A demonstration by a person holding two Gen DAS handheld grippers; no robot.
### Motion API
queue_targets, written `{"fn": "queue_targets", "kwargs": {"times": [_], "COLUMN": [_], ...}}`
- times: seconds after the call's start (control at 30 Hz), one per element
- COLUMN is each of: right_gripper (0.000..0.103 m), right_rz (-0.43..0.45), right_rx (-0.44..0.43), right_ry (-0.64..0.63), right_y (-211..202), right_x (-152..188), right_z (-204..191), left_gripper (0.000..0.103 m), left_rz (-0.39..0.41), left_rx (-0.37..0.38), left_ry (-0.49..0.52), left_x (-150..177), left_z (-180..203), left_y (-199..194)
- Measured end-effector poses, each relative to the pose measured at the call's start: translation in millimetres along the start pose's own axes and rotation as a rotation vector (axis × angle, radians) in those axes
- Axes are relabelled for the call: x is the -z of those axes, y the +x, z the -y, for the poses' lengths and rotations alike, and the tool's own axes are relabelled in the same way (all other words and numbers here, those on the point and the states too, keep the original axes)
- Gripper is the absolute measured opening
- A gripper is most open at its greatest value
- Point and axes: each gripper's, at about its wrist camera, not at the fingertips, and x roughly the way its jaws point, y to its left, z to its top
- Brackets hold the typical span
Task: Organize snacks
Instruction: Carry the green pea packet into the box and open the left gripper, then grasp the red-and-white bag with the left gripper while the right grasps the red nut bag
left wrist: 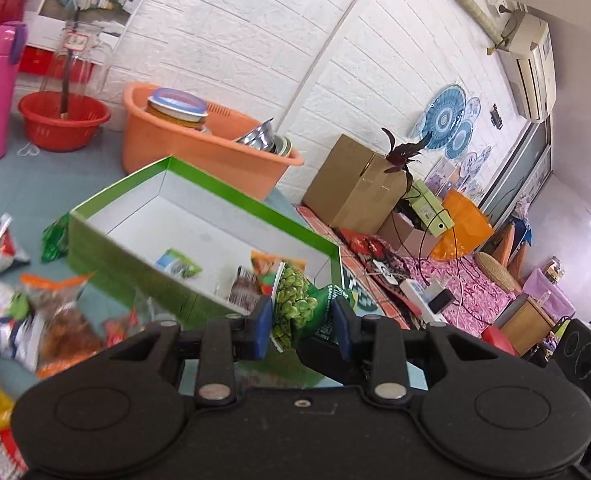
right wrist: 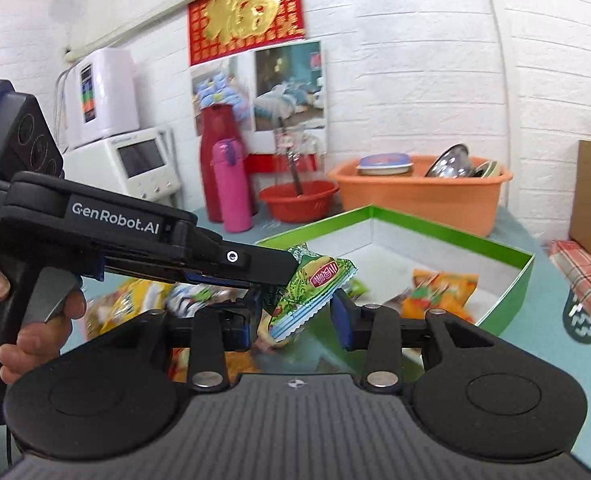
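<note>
Two grippers carry one packet each toward the green box (left wrist: 107, 236); your left gripper (left wrist: 303, 320) clamps a green pea packet (left wrist: 295, 300) just above the near wall, your right gripper (right wrist: 295, 320) grasps a green packet (right wrist: 291, 312); the left gripper's side reads "GenRobot.AI"; the red label's characters are unreadable.

"genrobot.ai" on the left tongs (right wrist: 285, 276), gold "福" on red wall hanging (right wrist: 247, 10)
</note>
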Motion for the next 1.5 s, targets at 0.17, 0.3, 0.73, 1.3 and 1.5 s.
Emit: {"fn": "queue_targets", "kwargs": {"times": [0.17,0.3,0.73,1.3,1.5], "right_gripper": [0.065,0.065,0.103,0.103,0.103], "right_rz": [0.019,0.000,-0.021,-0.039,-0.092], "right_rx": [0.043,0.070,0.155,0.090,0.046], "right_ry": [0.024,0.033,0.000,0.001,0.023], "right_y": [19.3,38.4,55.9,-30.1,-40.8], "right_x": [-5.5,-4.9,8.6,20.1,39.8], "right_z": [21.7,35.5,44.4,-13.1,-28.9], "left_gripper": [0.043,0.043,0.103,0.103,0.103], "left_rz": [-0.013,-0.038,0.008,0.037,0.013], "left_rx": [0.000,-0.018,-0.106,-0.195,-0.241], "left_ry": [0.013,0.013,0.005,-0.006,-0.066], "left_x": [-16.8,-22.9,-16.3,32.5,46.4], "left_z": [-7.6,-17.1,-32.7,-7.4,-31.7], "left_y": [35.2,58.9,52.7,-57.4,-57.1]}}
